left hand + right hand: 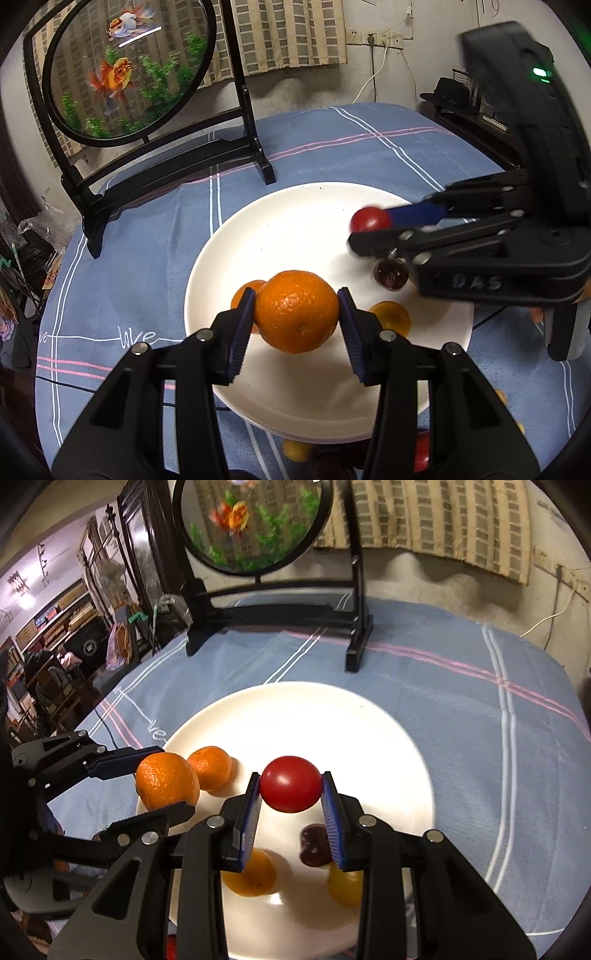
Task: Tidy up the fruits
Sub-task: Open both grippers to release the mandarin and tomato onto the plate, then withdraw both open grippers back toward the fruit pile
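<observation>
My left gripper (296,314) is shut on a large orange (296,311) and holds it over the near left part of the white plate (280,236). A second orange (243,293) lies on the plate just behind it. My right gripper (290,788) is shut on a red tomato (290,783) above the plate's (369,734) middle. In the left wrist view the right gripper (364,230) comes in from the right with the tomato (370,219). A dark purple fruit (314,845), a yellow-orange fruit (253,877) and a yellow fruit (345,886) lie on the plate.
A black-framed round goldfish screen (125,66) stands on the blue checked tablecloth (332,140) behind the plate. Some loose fruits (295,450) lie on the cloth at the plate's near edge. A shelf with a black hat (448,92) stands at the far right.
</observation>
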### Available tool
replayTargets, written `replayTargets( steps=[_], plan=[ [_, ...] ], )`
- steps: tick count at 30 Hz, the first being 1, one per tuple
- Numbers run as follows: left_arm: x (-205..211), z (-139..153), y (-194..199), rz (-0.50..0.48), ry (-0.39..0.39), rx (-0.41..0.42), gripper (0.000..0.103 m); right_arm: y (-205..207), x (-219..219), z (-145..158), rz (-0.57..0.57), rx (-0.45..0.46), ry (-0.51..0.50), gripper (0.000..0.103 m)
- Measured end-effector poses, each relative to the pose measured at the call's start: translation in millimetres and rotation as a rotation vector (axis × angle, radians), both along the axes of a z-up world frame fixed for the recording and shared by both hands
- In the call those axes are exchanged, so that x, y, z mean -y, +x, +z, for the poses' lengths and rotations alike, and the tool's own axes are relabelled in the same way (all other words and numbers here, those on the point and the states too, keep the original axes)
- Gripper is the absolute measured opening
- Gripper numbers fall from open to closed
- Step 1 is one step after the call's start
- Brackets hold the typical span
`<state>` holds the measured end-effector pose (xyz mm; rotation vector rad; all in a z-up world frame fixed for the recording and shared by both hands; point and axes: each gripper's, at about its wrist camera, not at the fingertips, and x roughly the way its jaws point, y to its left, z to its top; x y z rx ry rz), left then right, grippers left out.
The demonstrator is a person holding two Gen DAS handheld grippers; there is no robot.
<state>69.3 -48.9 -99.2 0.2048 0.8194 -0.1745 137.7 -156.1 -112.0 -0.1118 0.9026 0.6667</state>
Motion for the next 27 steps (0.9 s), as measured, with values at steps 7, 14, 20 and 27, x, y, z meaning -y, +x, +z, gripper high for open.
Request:
replayTargets(
  steps=[7,14,20,27],
  plan=[
    [-3,-2,-5,0.022,0.011,0.034,0.059,-4,0,7,-0.064,0.037,0.02,0.068],
    [-10,27,-46,0.067,0.026,0.13,0.064,-55,32,53,-0.118,0.13,0.079,0.068],
    [-27,54,-138,0.123,0.021,0.211,0.071,-170,69,80,-0.124,0.212,0.135,0.068],
    [-53,48,-226,0.142,-0.025,0.144,0.073,-285,81,45,-0.057,0.257,0.013,0.068]
  ],
)
